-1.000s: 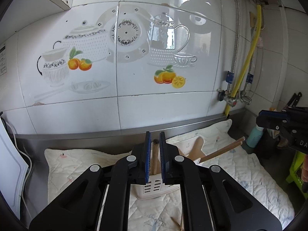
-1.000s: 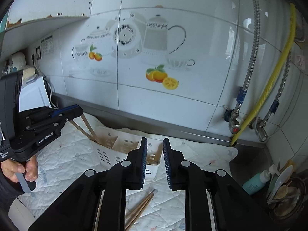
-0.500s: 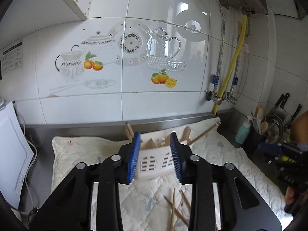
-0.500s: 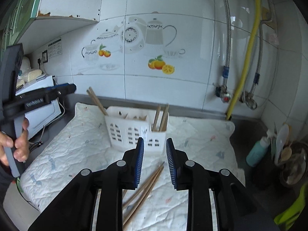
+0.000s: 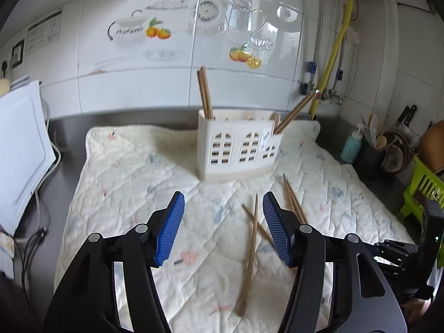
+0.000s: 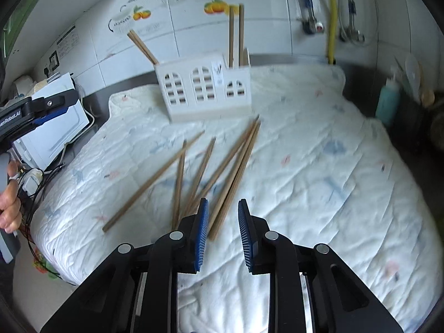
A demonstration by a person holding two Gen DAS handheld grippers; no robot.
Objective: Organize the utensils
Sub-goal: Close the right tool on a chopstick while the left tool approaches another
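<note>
- The left gripper [image 5: 223,227] is now back from the white utensil holder [image 5: 238,149]; a second ago its blue fingers [image 5: 169,229] were pressed on a chopstick standing in the holder.
- Its fingers are now wide apart and opening more, with nothing pressed between them; one loose chopstick [image 5: 251,245] lies on the cloth below the gap.
- The right gripper [image 6: 222,234] is now lower and closer to the quilted cloth [image 6: 319,172] than before. Its fingers have only a narrow gap and are closing a little, and they grip nothing.
- The loose chopsticks [image 6: 222,172] lie spread on the cloth in the middle of the desk, in front of the holder. Their near ends are just ahead of the right fingers; earlier only a few tips were showing in this view.
- The utensil holder stands upright on the cloth, near the back edge of the desk by the tiled wall [image 5: 138,83], as before.
- It holds two chopsticks [image 5: 204,94] at its left end and two more [image 5: 294,112] leaning out at its right end.
</note>
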